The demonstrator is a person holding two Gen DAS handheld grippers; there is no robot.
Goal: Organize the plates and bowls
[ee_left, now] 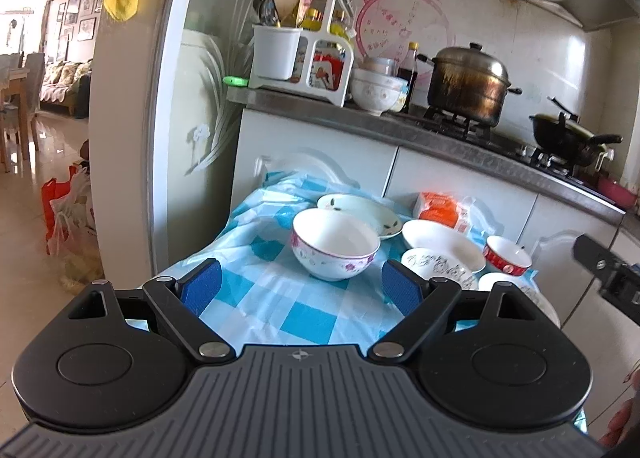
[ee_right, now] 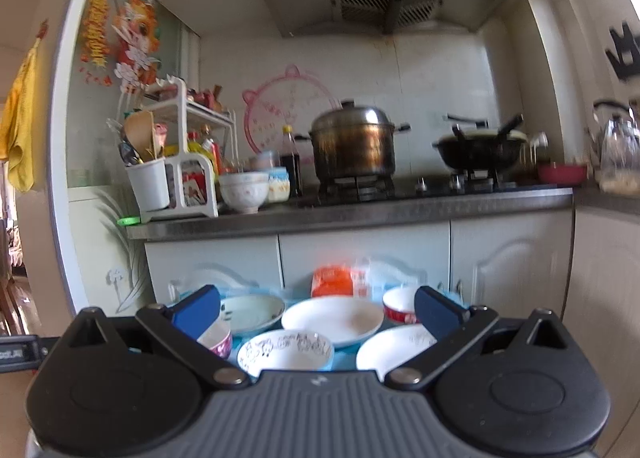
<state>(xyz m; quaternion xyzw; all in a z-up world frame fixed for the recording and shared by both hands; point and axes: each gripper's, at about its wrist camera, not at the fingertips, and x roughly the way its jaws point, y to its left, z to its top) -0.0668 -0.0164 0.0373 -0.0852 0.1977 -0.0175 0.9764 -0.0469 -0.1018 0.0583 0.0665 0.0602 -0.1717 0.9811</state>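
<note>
At the bottom of the left wrist view my left tool (ee_left: 301,288) sits with its blue pads spread wide and nothing between them, above the near edge of the worktop (ee_left: 256,298) with its blue-and-white check cover. Just beyond the pads, at centre frame, stands the floral bowl (ee_left: 335,244), upright and empty. I judge it to be glazed ceramic: stiff, fairly heavy for its size, slick on the outside and liable to chip if knocked. The curved wall offers the pads little, so I would take it by the rim, one pad inside and one outside.

Lower right of that bowl is a patterned bowl (ee_left: 440,267), with a white plate (ee_left: 438,239) behind it and a small red bowl (ee_left: 507,255) at right. Behind the floral bowl, toward mid-frame, lies a leaf-print plate (ee_left: 362,212). The plates lie flat, so a rim pinch from the side looks the only hold; they will be slippery too.

In the right wrist view my right tool (ee_right: 318,312) is likewise spread wide and empty at the bottom of the frame, with the patterned bowl (ee_right: 285,352) nearest it and another white dish (ee_right: 394,346) at lower right, whose shape I cannot tell. An orange packet (ee_right: 333,282) lies at the far edge. Farther up, on the kitchen counter, sits a steel pot (ee_right: 352,148).
</note>
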